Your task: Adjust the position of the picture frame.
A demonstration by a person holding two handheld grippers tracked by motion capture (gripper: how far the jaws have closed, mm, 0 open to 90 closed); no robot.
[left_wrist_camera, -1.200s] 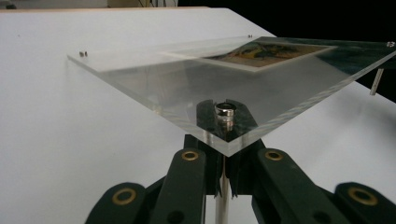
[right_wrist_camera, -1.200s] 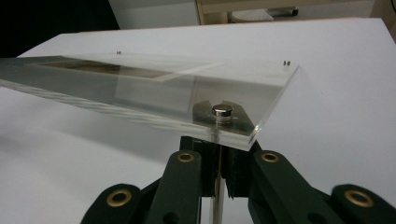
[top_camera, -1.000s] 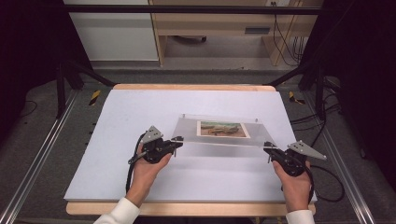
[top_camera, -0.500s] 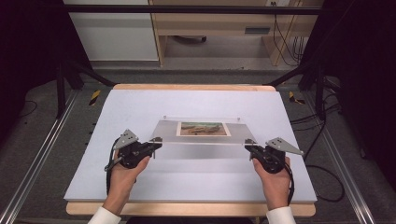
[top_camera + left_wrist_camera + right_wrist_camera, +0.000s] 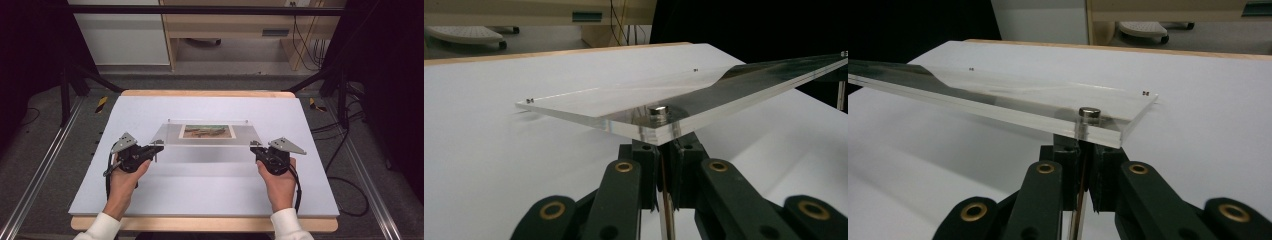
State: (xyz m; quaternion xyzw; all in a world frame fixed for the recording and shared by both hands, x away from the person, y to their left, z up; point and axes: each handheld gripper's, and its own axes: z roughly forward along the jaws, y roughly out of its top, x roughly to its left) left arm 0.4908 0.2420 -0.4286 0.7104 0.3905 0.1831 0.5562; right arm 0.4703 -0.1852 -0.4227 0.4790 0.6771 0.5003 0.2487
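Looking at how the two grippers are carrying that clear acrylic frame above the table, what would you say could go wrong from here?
1. The left gripper and right gripper each pinch only a near corner of the clear acrylic frame, so it might slip or pivot.
2. The far edge hangs unsupported and could dip onto the white table sheet.
3. If the hands drift apart or twist unevenly, the picture sandwiched inside might shift, or a metal corner post could be strained.

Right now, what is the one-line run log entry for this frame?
left gripper: shut on acrylic frame near corner | right gripper: shut on other near corner | frame: lifted off white table | picture: inside
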